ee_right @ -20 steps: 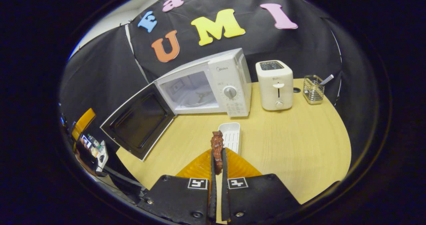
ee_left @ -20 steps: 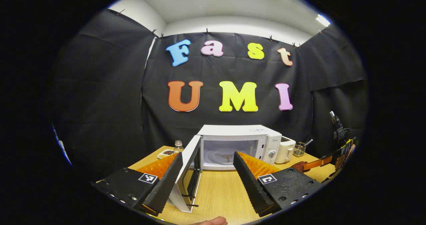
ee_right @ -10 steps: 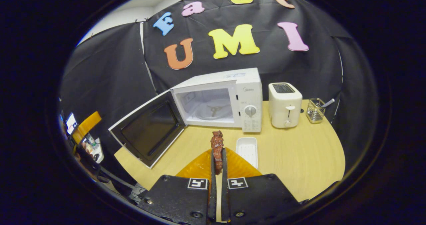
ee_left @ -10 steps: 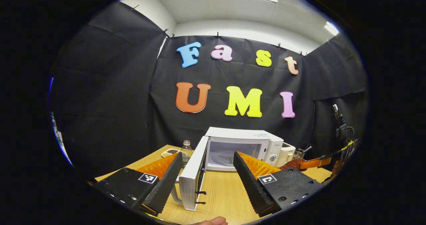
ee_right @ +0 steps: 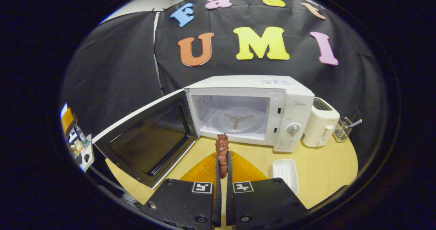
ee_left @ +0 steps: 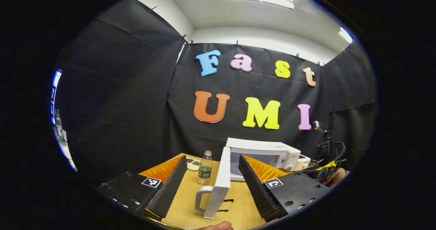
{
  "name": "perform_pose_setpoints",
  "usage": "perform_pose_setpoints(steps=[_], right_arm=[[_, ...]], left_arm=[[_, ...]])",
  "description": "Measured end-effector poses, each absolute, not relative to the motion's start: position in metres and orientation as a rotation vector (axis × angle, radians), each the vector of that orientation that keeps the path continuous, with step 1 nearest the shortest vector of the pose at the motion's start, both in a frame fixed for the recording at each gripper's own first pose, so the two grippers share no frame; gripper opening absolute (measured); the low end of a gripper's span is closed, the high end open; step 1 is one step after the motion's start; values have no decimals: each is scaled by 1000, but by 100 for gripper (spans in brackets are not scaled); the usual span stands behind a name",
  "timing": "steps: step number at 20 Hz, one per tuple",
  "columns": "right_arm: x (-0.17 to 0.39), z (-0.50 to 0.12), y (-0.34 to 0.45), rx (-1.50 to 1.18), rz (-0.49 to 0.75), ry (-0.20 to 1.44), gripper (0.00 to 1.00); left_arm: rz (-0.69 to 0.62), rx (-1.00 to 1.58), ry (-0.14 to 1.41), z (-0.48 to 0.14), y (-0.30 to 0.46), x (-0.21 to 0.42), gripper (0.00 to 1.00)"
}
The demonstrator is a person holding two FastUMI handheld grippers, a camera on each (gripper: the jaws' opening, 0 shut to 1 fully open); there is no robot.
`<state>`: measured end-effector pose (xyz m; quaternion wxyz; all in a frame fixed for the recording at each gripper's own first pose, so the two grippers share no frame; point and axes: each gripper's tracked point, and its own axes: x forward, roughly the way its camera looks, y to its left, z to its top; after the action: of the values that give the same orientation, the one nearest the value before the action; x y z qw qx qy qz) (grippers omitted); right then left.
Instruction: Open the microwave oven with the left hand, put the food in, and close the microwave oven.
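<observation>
The white microwave (ee_right: 293, 97) stands open, its door (ee_right: 150, 138) swung out to the left and the glass turntable (ee_right: 236, 119) bare inside. My right gripper (ee_right: 223, 157) is shut on a reddish-brown piece of food (ee_right: 222, 148), held upright just before the cavity's opening. In the left gripper view the door (ee_left: 221, 175) shows edge-on with its handle (ee_left: 201, 199) toward me. My left gripper (ee_left: 213, 159) is open, the door's edge showing between its fingers without touching them. The microwave body (ee_left: 272, 151) lies behind.
A small white tray (ee_right: 284, 172) lies on the wooden table (ee_right: 327, 165) right of my right gripper. A white toaster (ee_right: 320, 122) and a wire holder (ee_right: 342, 129) stand right of the microwave. A water bottle (ee_left: 205, 168) and a dish (ee_left: 194, 162) sit left of the door.
My right gripper has carried the food left and closer to the microwave's opening. My left gripper has swung leftward, so the door now shows edge-on.
</observation>
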<state>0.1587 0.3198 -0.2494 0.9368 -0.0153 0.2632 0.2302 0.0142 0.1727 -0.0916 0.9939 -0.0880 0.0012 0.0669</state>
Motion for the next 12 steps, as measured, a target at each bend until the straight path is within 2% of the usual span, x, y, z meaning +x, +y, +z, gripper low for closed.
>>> perform_pose_setpoints(steps=[1,12], right_arm=[[171,-254,326,-26,453,535,9],[268,-291,395,-34,297,468,8]], left_arm=[[138,-176,12,-95,178,16,94],[164,-163,107,-130,196,25,93]])
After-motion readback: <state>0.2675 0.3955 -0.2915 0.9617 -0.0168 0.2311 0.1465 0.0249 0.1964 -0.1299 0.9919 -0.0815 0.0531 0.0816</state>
